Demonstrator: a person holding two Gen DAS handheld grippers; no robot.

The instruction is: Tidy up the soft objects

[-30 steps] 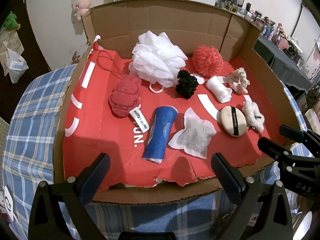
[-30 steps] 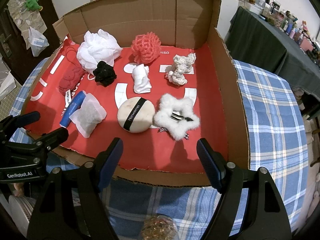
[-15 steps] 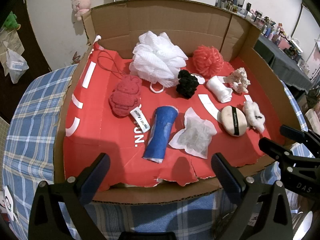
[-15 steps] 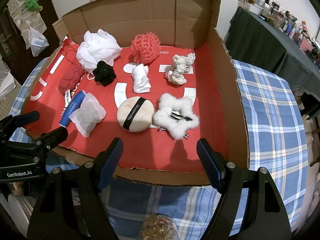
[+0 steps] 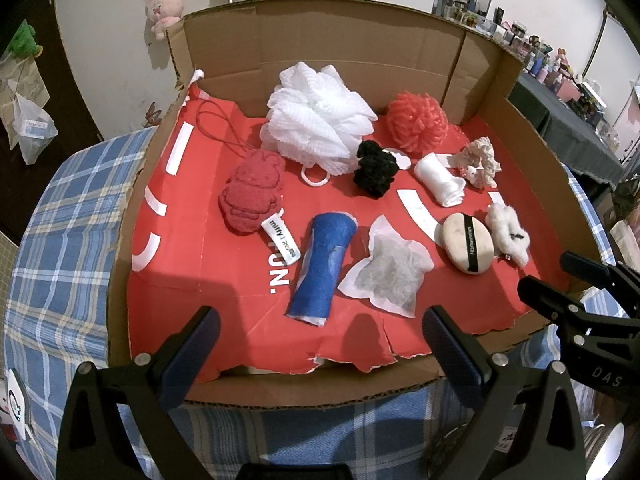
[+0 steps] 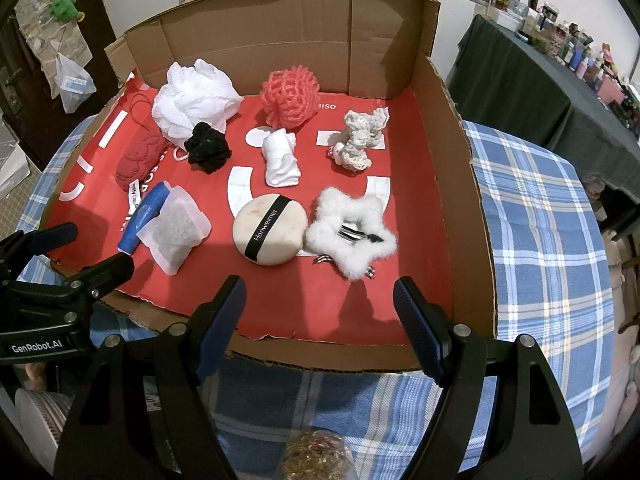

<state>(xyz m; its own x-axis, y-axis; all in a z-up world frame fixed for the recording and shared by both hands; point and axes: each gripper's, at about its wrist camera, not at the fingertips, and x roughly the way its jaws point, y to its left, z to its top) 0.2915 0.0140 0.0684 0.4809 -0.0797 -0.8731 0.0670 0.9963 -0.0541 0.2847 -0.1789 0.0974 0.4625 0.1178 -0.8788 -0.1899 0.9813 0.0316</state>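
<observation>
Soft objects (image 6: pixel 270 234) lie unmoved in the cardboard box (image 6: pixel 460 184); left claw (image 5: pixel 316 338) and right claw (image 6: pixel 320 306) stay released, empty.

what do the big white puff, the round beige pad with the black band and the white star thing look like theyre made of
Big white bath puff: gathered plastic-looking mesh, judging by its stiff, ridged ruffles. Round beige pad: smooth, matte, cushioned fabric, likely a powder puff, with a black ribbon band printed with lettering. White star-shaped piece: fluffy faux fur or plush, with wispy edges.
</observation>
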